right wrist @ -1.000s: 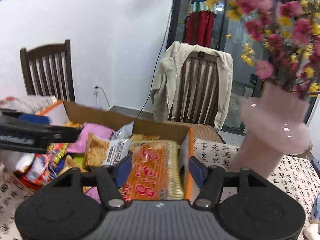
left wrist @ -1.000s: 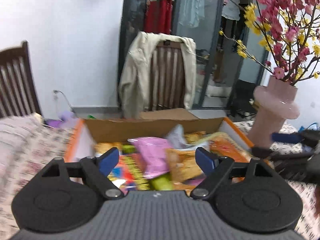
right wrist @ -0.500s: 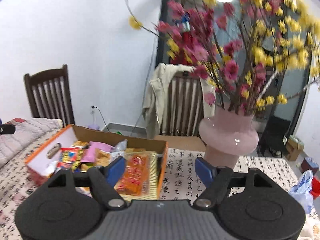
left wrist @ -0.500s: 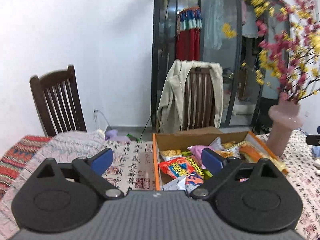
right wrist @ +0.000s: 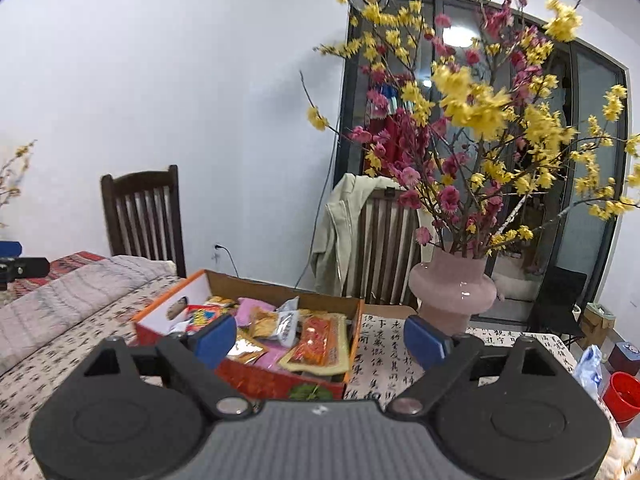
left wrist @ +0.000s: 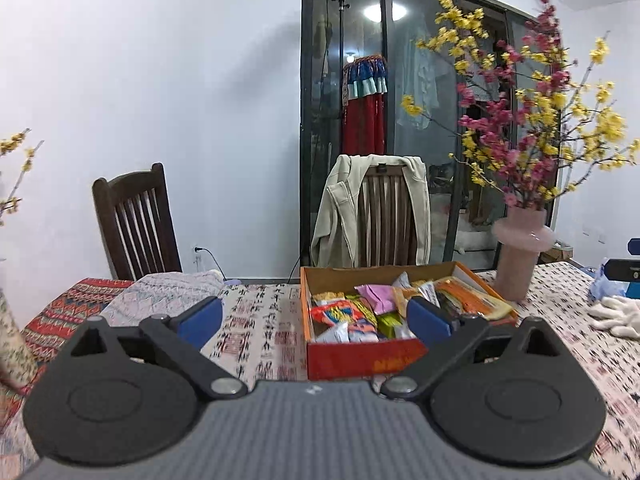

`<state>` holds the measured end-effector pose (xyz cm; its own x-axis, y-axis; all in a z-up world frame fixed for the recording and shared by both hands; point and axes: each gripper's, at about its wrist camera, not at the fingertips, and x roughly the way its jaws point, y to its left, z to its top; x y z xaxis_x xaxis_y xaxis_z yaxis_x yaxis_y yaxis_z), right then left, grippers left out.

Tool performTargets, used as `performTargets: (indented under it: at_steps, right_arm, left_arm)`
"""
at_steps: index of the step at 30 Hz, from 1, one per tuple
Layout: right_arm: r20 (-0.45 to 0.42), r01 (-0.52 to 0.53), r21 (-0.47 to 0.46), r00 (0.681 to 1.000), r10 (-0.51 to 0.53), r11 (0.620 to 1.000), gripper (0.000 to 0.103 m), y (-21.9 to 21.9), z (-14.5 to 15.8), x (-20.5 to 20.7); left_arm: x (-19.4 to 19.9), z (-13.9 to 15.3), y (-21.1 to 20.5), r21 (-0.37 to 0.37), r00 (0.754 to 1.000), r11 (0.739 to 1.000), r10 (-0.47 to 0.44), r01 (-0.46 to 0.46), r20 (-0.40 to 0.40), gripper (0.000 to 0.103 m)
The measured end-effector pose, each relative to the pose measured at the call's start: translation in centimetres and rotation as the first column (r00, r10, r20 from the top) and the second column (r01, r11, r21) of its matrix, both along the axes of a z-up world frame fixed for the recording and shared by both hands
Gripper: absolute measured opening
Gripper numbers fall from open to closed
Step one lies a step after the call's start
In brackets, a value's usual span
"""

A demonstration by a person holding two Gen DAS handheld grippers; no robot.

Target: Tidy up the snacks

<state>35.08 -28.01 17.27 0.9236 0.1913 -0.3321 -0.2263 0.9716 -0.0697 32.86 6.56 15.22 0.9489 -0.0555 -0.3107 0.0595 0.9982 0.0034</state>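
An orange cardboard box (left wrist: 360, 356) full of mixed snack packets (left wrist: 376, 298) stands on the patterned tablecloth. It also shows in the right wrist view (right wrist: 276, 384), with a large orange packet (right wrist: 320, 340) lying at its right side. My left gripper (left wrist: 314, 320) is open and empty, held back from the box's near wall. My right gripper (right wrist: 320, 338) is open and empty, held back from the box's near right corner.
A pink vase (left wrist: 520, 258) of red and yellow blossom branches stands just right of the box, also in the right wrist view (right wrist: 454, 294). Two wooden chairs (left wrist: 138, 222) stand behind the table, one draped with a beige jacket (left wrist: 340, 208). White cloth (left wrist: 616, 316) lies at the right; a red bin (right wrist: 624, 398) stands off the table.
Both grippers have pulled back and up from the box, which now looks smaller and farther. Both have stayed open and empty.
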Motion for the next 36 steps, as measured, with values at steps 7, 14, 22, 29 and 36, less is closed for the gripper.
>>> performTargets:
  at_steps: [7,14,22,29,36]
  right_arm:
    - [0.033,-0.018,0.021,0.999,0.017,1.0,0.092,0.4,-2.1,-7.3]
    - [0.048,-0.047,0.031,0.998,0.045,0.998,0.092,1.5,-5.0,-14.4]
    - [0.082,-0.077,0.042,0.994,0.073,0.996,0.099,2.6,-7.5,-23.3]
    - [0.097,-0.072,0.096,0.993,0.063,0.993,0.101,3.4,-11.5,-29.8]
    - [0.067,-0.003,0.152,0.998,-0.007,0.988,0.101,4.0,-15.9,-35.4]
  left_arm:
    - [-7.2,-1.8,-0.5,-0.017,1.0,1.0,-0.005,0.005,0.015,0.101]
    - [-15.9,-4.2,-0.9,-0.014,0.998,0.998,0.055,-0.055,0.004,0.101]
    - [-25.2,-6.7,-1.4,-0.008,0.994,0.998,0.059,-0.058,0.09,0.103]
    - [-30.6,-10.8,-3.0,0.033,0.98,0.99,0.13,-0.137,0.151,0.103]
    - [-34.0,-15.1,-4.8,0.01,0.995,0.996,0.086,-0.086,0.053,0.103]
